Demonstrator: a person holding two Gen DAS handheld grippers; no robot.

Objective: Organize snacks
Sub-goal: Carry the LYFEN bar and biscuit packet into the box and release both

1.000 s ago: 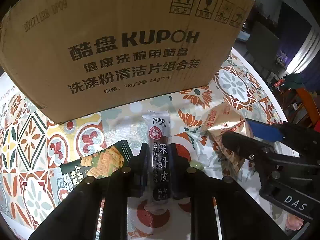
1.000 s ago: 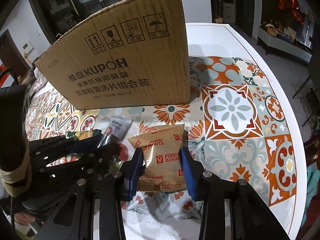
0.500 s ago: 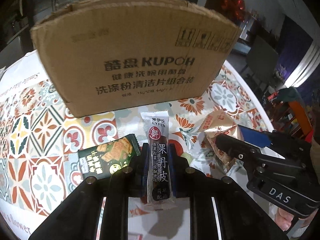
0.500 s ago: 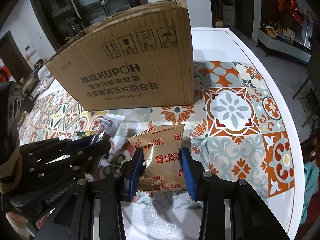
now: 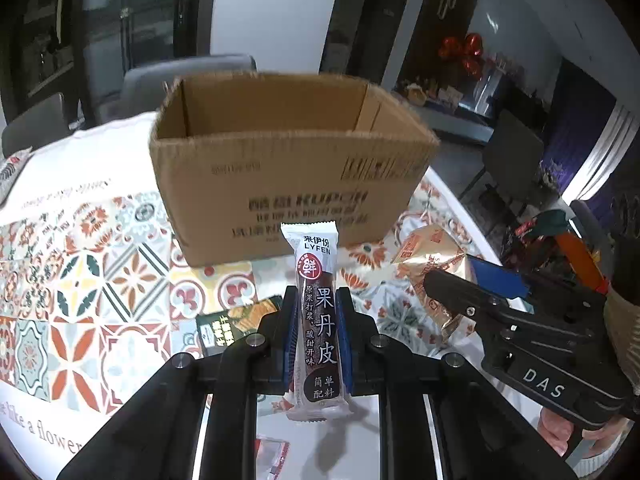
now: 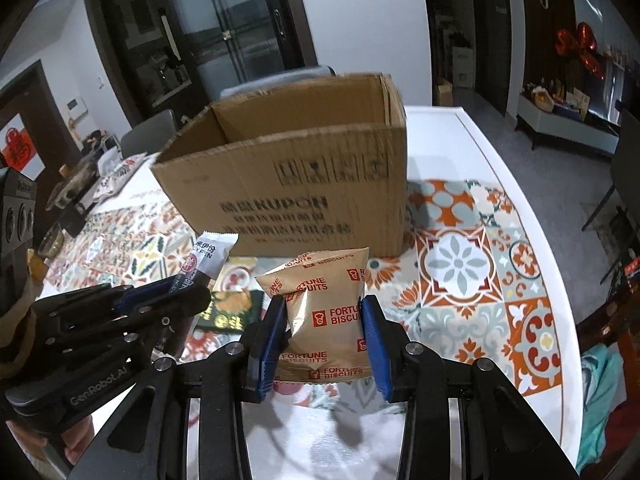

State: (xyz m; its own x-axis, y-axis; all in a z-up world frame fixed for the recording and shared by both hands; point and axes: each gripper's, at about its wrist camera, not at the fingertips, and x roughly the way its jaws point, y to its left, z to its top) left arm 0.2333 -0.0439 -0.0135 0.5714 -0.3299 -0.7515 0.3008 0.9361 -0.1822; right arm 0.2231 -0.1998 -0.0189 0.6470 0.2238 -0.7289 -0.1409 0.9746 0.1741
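My left gripper (image 5: 318, 312) is shut on a long dark fruit-leather bar (image 5: 318, 300) with a white top end, held upright above the table. My right gripper (image 6: 323, 316) is shut on a tan Fortune Biscuits packet (image 6: 326, 304), also lifted. An open cardboard box (image 5: 288, 164) stands just beyond both, its empty inside showing from above. In the right wrist view the box (image 6: 288, 184) sits ahead and the left gripper with the bar (image 6: 200, 268) is at the left. The right gripper with the packet (image 5: 432, 272) appears at the right of the left wrist view.
A green cracker packet (image 5: 232, 324) lies on the patterned tablecloth (image 5: 80, 280) below the left gripper; it shows too as the green packet (image 6: 232, 308). A red-printed wrapper (image 5: 272, 452) lies near the table's front. Chairs (image 5: 168, 80) stand behind the box. The white table edge (image 6: 532, 240) curves at right.
Both grippers have risen with their snacks, so the box's open top has come into view. The green packet stays on the cloth.
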